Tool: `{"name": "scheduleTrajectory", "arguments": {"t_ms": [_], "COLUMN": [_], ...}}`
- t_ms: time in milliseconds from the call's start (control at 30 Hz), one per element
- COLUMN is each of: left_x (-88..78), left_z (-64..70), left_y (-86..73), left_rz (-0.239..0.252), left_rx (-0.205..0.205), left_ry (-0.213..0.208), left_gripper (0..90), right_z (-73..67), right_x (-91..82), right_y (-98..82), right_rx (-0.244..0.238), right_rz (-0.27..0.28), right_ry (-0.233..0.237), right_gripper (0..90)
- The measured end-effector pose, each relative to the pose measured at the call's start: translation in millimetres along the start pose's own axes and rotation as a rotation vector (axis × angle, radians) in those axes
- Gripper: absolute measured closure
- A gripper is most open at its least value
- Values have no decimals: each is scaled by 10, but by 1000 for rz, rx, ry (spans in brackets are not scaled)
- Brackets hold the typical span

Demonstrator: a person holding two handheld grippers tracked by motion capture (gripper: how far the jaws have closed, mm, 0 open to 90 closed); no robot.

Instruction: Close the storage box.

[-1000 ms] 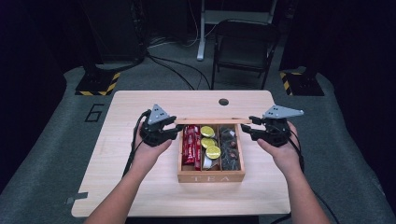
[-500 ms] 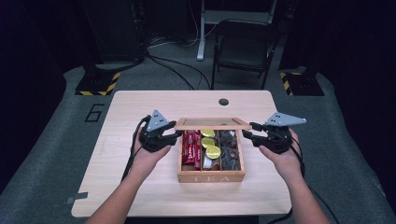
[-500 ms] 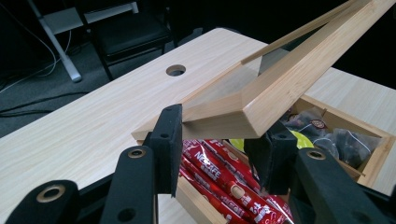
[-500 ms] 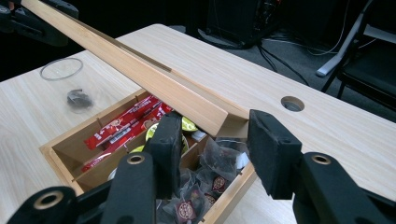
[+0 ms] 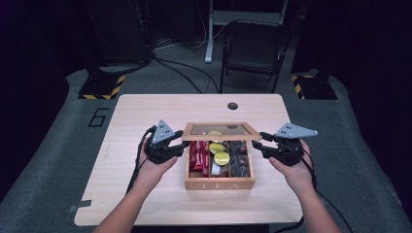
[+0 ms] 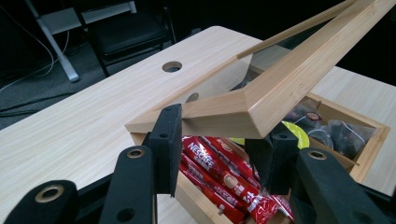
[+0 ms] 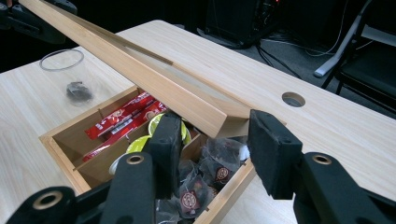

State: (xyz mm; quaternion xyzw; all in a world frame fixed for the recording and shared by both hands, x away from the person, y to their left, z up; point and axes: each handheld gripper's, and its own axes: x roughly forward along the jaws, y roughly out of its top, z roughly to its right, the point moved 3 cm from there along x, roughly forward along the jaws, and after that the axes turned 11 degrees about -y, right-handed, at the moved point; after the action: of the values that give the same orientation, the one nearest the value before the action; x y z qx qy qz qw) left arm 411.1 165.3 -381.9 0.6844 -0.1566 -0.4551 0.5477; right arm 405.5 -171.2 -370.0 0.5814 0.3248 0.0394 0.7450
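Lifting the glass-paned wooden lid off the wooden tea box.
Left gripper clamps its nine o'clock corner; right gripper, at three o'clock, straddles its corner, contact unclear.

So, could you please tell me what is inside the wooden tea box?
Red stick packets at its left, yellow-lidded pods in the middle, dark tea sachets at its right. The raised lid covers the back ends.
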Motion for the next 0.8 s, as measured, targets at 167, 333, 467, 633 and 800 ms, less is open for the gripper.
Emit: {"name": "scheduleTrajectory", "arguments": {"t_ms": [167,333,467,633,800], "left_x": [-3,-2,3,13,17], "left_z": [32,56,82,109,131], "left_y": [-54,-118,-164,-244,-336], "left_rz": [-11,-14,-17,-11,-24], "left_rx": [6,-2,6,12,24], "left_ry": [-6,-15,-6,-13,-31], "left_gripper": [568,560,556,548,533], "right_z": [-21,-39,-63,-86,-112], "right_x": [-6,-8,-11,-18,-11], "right_y": [-67,-136,-181,-254,-355], "right_rx": [8,6,-3,-10,4], "right_rz": [7,9,6,4,5], "right_ry": [-1,6,0,6,11], "right_gripper": [551,551,549,545,535]}}
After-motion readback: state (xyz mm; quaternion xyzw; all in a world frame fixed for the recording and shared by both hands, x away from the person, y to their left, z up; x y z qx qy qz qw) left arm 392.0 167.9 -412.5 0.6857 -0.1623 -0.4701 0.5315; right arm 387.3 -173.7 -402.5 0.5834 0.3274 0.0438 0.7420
